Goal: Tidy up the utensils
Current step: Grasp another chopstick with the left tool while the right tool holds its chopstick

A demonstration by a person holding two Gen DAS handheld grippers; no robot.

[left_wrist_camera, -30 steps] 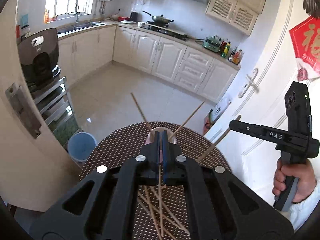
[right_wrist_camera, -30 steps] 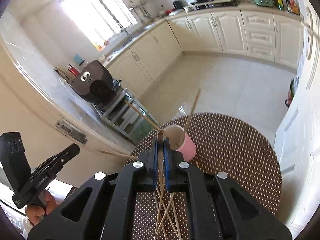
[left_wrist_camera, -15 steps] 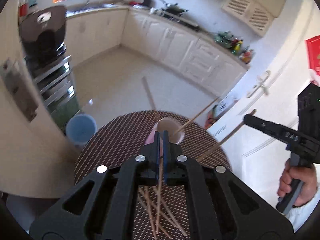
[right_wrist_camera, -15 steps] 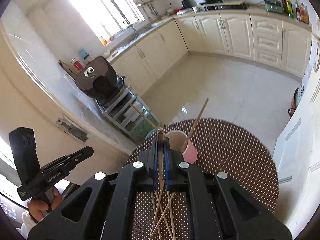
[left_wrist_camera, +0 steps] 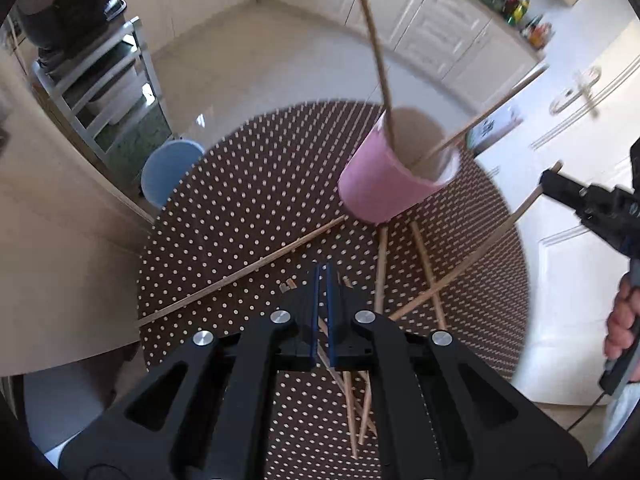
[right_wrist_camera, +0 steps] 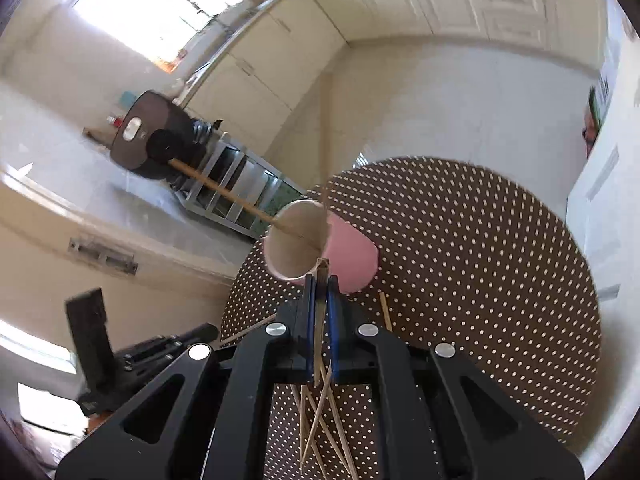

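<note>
A pink cup (left_wrist_camera: 384,188) stands on the round brown dotted table (left_wrist_camera: 248,184) with two chopsticks leaning out of it. Several loose chopsticks (left_wrist_camera: 428,272) lie crossed in front of it. One long chopstick (left_wrist_camera: 240,272) reaches the table's left edge. My left gripper (left_wrist_camera: 322,268) hovers low over the table, short of the cup. It is shut on a thin chopstick that runs back under its body. My right gripper (right_wrist_camera: 320,276) is shut on a chopstick whose tip sits at the cup's (right_wrist_camera: 352,256) near rim. In the left wrist view that held chopstick (left_wrist_camera: 472,256) slants down to the table.
A blue bin (left_wrist_camera: 168,168) and a metal rack (left_wrist_camera: 112,92) stand on the floor beyond the table's left side. A white door (left_wrist_camera: 580,88) is close on the right. A person's hand (left_wrist_camera: 620,320) grips the right gripper's handle. More loose chopsticks (right_wrist_camera: 320,420) lie under the right gripper.
Both grippers have dropped toward the table and tipped further down. The cup now looks much larger and nearer. The right gripper's chopstick tip has come to the cup's rim.
</note>
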